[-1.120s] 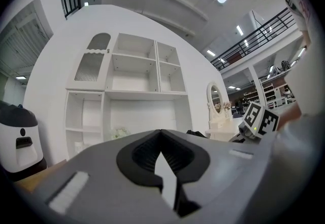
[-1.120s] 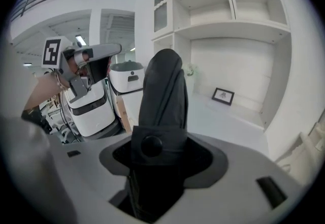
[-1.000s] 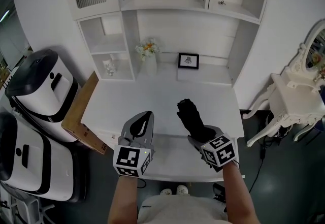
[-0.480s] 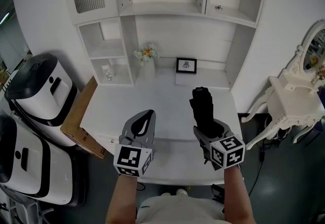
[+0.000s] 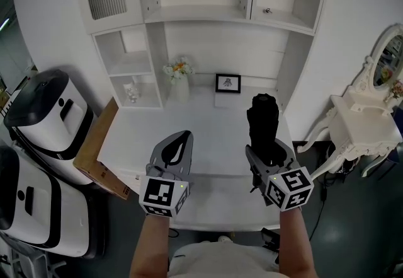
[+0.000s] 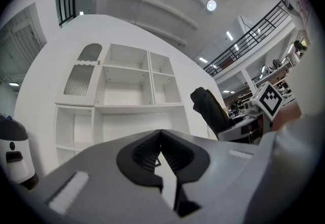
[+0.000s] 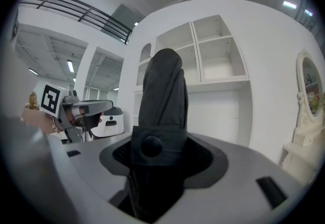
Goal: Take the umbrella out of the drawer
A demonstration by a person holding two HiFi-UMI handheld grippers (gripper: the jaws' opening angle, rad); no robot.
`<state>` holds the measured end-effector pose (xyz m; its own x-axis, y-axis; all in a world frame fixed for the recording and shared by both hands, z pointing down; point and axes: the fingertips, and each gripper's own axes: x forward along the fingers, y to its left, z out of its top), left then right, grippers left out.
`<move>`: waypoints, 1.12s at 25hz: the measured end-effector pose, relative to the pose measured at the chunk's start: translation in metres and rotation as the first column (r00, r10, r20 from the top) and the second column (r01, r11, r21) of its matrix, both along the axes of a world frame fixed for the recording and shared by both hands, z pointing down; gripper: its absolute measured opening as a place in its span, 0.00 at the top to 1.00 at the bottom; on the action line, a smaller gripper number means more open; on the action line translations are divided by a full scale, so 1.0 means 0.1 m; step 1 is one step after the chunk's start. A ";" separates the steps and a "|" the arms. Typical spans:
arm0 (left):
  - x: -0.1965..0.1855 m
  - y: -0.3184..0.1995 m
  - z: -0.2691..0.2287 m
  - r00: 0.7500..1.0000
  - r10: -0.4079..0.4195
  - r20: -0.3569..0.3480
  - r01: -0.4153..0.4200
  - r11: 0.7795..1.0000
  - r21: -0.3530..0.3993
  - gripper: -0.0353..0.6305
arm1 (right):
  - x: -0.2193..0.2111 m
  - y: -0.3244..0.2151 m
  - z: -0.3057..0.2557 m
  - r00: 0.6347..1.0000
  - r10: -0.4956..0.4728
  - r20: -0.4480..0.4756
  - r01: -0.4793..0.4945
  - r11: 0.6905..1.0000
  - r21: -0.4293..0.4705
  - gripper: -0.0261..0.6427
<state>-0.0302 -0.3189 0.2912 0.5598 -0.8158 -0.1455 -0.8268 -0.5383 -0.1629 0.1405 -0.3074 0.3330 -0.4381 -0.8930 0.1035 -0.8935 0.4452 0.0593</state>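
White hutch shelves rise behind a white desk point(image 5: 189, 125), and both grippers hang over its near edge.

Right gripper point(image 5: 267, 156): its jaws are pressed onto the lower part of a folded black umbrella point(image 5: 262, 120), pinching it just around the closing strap with its round snap button. Left gripper point(image 5: 181, 139): jaws pressed together at the tips, nothing between them, held level with the other and well apart from it.

The umbrella is up in the air over the right part of the desk, touching nothing but the jaws. Its long axis runs along the jaws, with the rounded free end pointing up and away from the person toward the hutch. Whether that end is the handle or the tip I cannot tell. A white ledge under the desk's front edge may be the open drawer; that is uncertain.

Risks, as I judge them: the hold is near one end and on soft fabric, so the long free part could lever down and slide through the jaws. Pushed further forward, it could knock the framed picture point(image 5: 228, 83) or the vase of flowers point(image 5: 179, 76) standing at the back.
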 end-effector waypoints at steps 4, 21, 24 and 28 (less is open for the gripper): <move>-0.02 -0.01 -0.13 1.000 -0.010 -0.005 0.010 0.999 0.033 0.93 | 0.05 0.03 -0.19 1.000 0.023 -0.013 -0.022 0.997 0.069 0.58; -0.07 0.00 -0.63 0.997 -0.070 -0.044 0.076 0.985 0.155 0.93 | 0.40 0.10 -0.70 0.990 0.102 -0.093 -0.082 0.977 0.195 0.58; -0.09 0.00 -0.66 0.996 -0.080 -0.049 0.087 0.984 0.158 0.93 | 0.47 0.13 -0.75 0.990 0.115 -0.078 -0.097 0.973 0.209 0.58; -0.11 0.00 -0.69 0.995 -0.089 -0.055 0.097 0.981 0.165 0.93 | 0.52 0.15 -0.81 0.990 0.124 -0.064 -0.107 0.968 0.226 0.58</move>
